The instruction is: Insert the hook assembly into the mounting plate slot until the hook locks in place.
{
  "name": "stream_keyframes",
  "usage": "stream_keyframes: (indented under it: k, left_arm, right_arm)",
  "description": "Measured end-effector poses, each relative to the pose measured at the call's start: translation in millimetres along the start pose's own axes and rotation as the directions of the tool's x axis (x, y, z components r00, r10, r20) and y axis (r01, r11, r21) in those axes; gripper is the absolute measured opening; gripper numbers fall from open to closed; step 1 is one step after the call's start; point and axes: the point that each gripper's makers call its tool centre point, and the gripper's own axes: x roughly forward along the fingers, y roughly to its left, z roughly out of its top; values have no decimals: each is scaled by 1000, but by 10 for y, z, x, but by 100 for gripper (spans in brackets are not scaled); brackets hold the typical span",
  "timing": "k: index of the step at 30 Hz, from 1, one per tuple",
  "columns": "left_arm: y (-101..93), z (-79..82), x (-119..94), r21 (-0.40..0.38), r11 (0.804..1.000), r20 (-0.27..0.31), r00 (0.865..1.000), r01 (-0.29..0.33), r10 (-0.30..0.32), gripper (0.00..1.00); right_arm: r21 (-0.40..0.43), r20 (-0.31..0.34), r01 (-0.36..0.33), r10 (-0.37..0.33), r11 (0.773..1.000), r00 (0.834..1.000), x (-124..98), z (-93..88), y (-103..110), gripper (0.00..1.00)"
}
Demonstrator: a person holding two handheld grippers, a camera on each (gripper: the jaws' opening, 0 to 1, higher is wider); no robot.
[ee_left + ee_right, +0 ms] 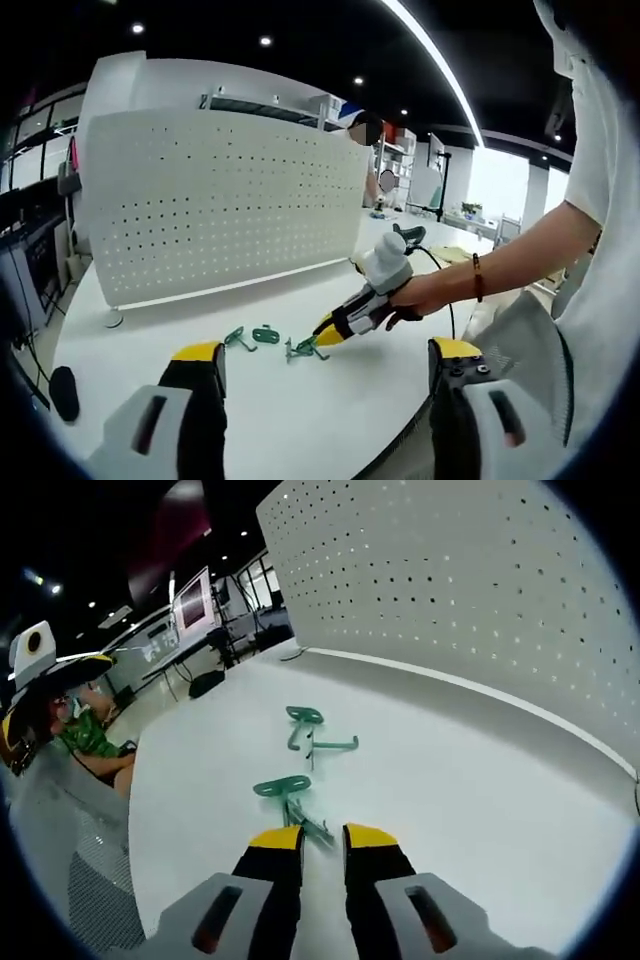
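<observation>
in the left gripper view: left gripper (325, 375) low in the frame, yellow-tipped black jaws standing wide apart on grey bodies, nothing between them, hovering over the white table (300, 420). right of centre, a bare forearm reaching in from the right edge, a dark bead bracelet (478, 277) at the wrist, a hand (420, 295) wrapped round the white handle of the right gripper (322, 328). angled down and leftward, yellow tips right at a green hook (303, 349) lying at mid frame; cannot tell from here whether the tips pinch it. just left of it, two more green hook pieces (252, 337), thin bent metal with flat oval plates, flat on the table. behind, across the upper left, a white pegboard (220, 200), upright, curved by the lens, dotted with a regular grid of small holes. a white sleeve at the far right edge.

in the right gripper view: own jaws at bottom centre, yellow tips (322, 838) nearly together with a narrow gap, the slim green rod of the nearest hook (290, 800) running into that gap; contact not clear. oval plate of that hook just beyond the tips. farther up, near centre, a second hook (312, 735), apart from the first. pegboard (480, 590) filling the upper right, smooth matte table surface below.
</observation>
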Motion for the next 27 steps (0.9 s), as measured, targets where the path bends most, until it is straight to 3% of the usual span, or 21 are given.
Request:
stream_keyframes:
  k: [27]
  left_arm:
    - [-47,-37,28,1,1000,-9,1000,16,-16,84]
  right_arm:
    - [-66,-14,-29,28,997,1000,-3,-41,57,1]
